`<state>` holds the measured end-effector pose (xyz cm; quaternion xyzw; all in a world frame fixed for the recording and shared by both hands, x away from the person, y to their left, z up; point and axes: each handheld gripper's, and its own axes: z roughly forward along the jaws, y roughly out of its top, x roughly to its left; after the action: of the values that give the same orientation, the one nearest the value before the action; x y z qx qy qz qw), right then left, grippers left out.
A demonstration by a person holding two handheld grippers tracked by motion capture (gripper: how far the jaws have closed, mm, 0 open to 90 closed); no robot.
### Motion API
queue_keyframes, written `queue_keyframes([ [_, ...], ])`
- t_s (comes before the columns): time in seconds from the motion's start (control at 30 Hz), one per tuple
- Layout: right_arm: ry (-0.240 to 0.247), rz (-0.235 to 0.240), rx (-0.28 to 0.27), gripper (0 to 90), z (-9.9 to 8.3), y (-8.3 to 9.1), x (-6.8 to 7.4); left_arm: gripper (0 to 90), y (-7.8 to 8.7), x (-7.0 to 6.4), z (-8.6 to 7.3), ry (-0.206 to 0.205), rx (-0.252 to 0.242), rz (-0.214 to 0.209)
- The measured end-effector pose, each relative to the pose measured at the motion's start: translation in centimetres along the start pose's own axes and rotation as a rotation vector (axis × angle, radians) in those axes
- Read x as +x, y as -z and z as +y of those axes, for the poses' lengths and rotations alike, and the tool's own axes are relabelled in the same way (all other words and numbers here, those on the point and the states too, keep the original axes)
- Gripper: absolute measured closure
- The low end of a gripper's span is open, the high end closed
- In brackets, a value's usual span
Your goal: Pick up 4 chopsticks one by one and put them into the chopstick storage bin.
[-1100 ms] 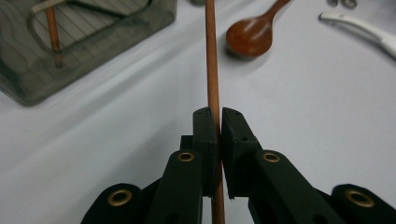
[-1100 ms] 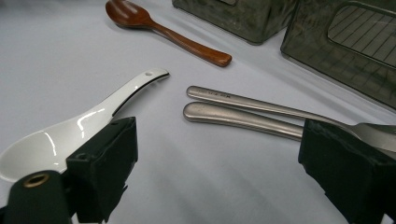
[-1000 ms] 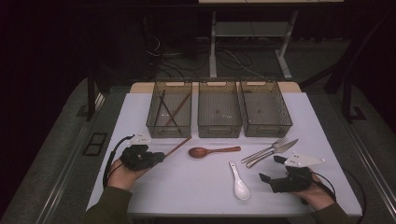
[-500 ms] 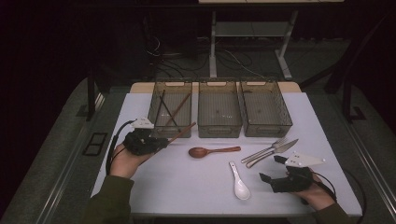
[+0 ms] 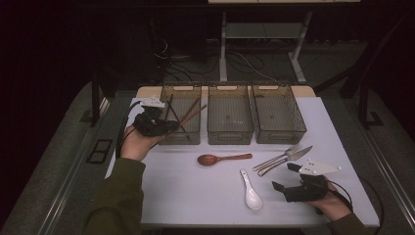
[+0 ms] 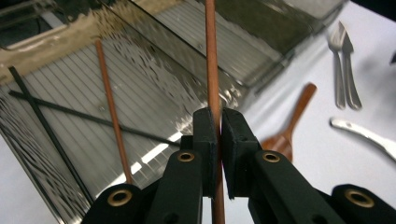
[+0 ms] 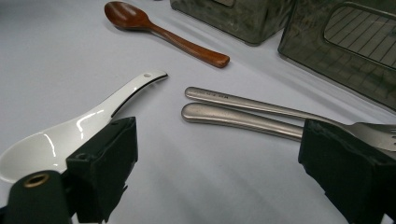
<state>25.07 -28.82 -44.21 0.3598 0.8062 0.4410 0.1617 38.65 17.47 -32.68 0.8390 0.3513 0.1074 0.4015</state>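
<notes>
Nearest the person, the right tongs (image 5: 288,177) rest on the worktop (image 5: 195,191) with their jaws wide apart and nothing between them; in the right gripper view they frame the white spoon (image 7: 70,135), with the knife (image 7: 243,120) and fork (image 7: 261,107) lying side by side just beyond. Farther in lies the wooden spoon (image 5: 222,158), near the middle of the worktop. All four pieces lie loose, so by my reading they are left to sort. To the left and farther back, the left tongs (image 6: 219,133) are clamped on a brown chopstick (image 6: 211,56), held over the near edge of the left bin (image 5: 182,117), its far end reaching above the bin. That bin already holds another brown chopstick (image 6: 109,102) and two black chopsticks (image 6: 70,114) crossing on its floor. The middle bin (image 5: 230,115) and right bin (image 5: 278,113) look empty. I judge the chopstick sorting nearly done, this one not yet let go, and the spoons and the knife and fork not yet begun. The fork's handle carries small stamped marks near its end, too small to read; no other writing shows.
</notes>
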Motion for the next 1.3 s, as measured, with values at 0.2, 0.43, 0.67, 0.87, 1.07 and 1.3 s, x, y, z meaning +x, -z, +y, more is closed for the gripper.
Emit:
queue_keyframes([
  [0.2,-0.003,0.001,-0.006,12.1,0.0,0.1,0.0,84.4,-1.2,1.6,1.6,0.026,-0.016,0.030],
  [0.43,-0.006,0.000,-0.008,12.0,0.0,0.1,0.0,84.4,-3.1,3.5,3.5,0.073,-0.045,0.071],
  [0.67,-0.011,0.002,-0.016,12.0,0.0,0.3,-0.1,84.4,-4.9,5.3,4.7,0.129,-0.096,0.139],
  [0.87,-0.013,0.006,-0.016,12.1,0.0,0.4,-0.2,84.4,-6.9,6.9,4.5,0.190,-0.109,0.188],
  [1.07,-0.016,0.011,-0.017,12.0,0.0,0.4,-0.2,84.4,-8.7,7.9,3.8,0.242,-0.070,0.226],
  [1.3,-0.019,0.010,-0.022,12.1,0.0,0.4,-0.3,72.2,-10.1,8.3,3.1,0.289,0.001,0.285],
])
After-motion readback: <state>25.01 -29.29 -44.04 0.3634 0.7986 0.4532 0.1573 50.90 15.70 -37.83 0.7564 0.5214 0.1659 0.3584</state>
